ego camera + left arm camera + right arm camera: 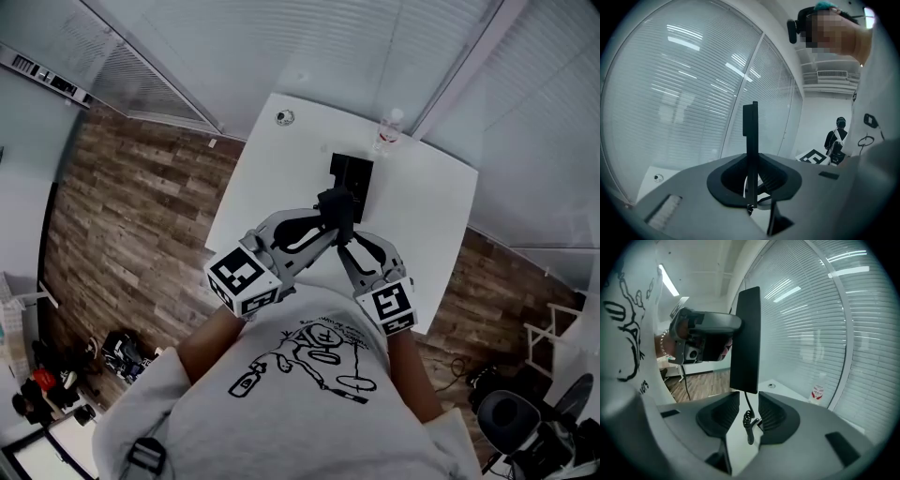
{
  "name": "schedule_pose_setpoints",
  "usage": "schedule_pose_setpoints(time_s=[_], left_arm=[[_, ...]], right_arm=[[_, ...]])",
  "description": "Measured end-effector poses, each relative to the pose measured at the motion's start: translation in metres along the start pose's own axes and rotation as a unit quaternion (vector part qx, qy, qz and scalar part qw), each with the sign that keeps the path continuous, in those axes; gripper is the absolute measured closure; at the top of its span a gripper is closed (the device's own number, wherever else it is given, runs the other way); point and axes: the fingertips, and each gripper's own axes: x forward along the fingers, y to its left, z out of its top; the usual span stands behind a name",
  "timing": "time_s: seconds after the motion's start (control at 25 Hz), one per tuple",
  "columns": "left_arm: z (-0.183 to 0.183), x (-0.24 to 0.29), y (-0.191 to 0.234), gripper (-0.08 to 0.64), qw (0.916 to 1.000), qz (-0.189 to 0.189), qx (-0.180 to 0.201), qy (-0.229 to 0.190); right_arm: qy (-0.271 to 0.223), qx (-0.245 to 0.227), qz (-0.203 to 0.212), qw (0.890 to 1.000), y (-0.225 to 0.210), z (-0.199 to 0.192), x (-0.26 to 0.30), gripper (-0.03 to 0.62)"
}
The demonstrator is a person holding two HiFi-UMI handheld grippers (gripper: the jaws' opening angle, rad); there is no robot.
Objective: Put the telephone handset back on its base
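Note:
The black telephone handset hangs in the air over the near part of the white table, just in front of its black base. My left gripper is shut on it. In the left gripper view the handset stands edge-on, clamped between the pads of the left gripper. My right gripper meets it from the right. In the right gripper view the handset rises just above the right gripper, whose pads stand apart without touching it. Only the coiled cord hangs in the gap.
A small clear bottle with a red label stands at the table's far edge beside the base. A round cable port sits at the far left corner. Window blinds close off the far side. Wooden floor lies to the left, an office chair at the lower right.

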Motion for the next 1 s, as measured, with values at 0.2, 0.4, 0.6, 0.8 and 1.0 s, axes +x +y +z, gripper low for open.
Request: schedule_pose_setpoints(time_s=[0.2, 0.4, 0.6, 0.8, 1.0], left_arm=[[-0.012, 0.005, 0.010, 0.494, 0.9988, -0.021, -0.043, 0.010], [-0.022, 0.008, 0.019, 0.494, 0.9972, -0.025, -0.069, 0.013], [-0.029, 0.010, 0.023, 0.494, 0.9954, -0.034, -0.089, 0.015], [-0.043, 0.016, 0.031, 0.494, 0.9929, -0.037, -0.111, 0.022], [-0.058, 0.025, 0.047, 0.492, 0.9911, -0.034, -0.127, 0.018]], right_arm=[[0.013, 0.010, 0.003, 1.000, -0.001, -0.014, 0.009, 0.495], [0.041, 0.023, 0.009, 0.999, -0.007, -0.039, 0.018, 0.491], [0.056, 0.032, 0.028, 0.998, 0.000, -0.050, 0.029, 0.486], [0.057, 0.047, 0.040, 0.996, 0.004, -0.059, 0.037, 0.568], [0.077, 0.053, 0.045, 0.995, 0.011, -0.071, 0.041, 0.588]])
